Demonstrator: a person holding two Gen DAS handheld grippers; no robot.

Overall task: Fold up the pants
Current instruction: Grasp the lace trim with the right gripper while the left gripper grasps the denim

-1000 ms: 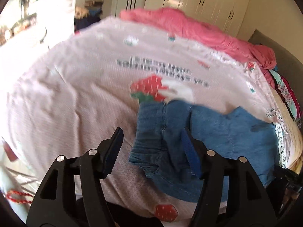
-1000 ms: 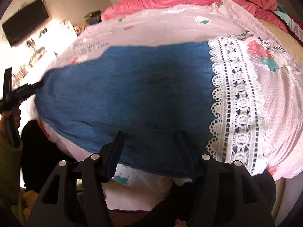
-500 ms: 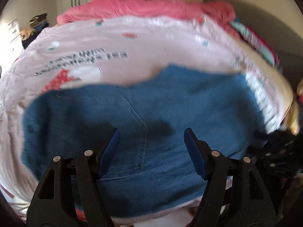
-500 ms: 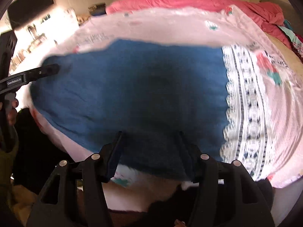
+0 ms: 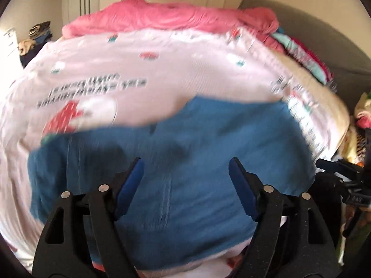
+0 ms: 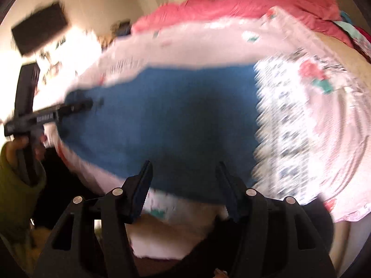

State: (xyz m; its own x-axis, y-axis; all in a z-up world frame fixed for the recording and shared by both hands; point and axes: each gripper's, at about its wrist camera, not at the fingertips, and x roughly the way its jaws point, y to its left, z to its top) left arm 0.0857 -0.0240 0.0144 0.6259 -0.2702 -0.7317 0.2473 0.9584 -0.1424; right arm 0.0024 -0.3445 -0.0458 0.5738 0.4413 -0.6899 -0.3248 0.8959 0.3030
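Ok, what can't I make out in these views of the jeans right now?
- Left wrist view: jeans seams and fold lines, motion-blurred; near hem hidden behind left gripper.
- Right wrist view: jeans' near edge behind right gripper; lace trim smeared.
- Bedspread lettering: unreadable.

Two fisheye cameras ride on hand-held grippers at the near edge of the bed [image 5: 162, 69], each looking forward and steeply down between its own two black fingers, close above the blue pants [image 5: 208, 150] spread on the pink printed cover. The left camera faces up the bed toward the pink duvet [image 5: 174, 16] and the wardrobe doors, with the other gripper at its right margin. The right camera, further along the same edge, takes in the lace-trimmed right side, and both views share the pants [image 6: 174, 115], cover and duvet, blurred.
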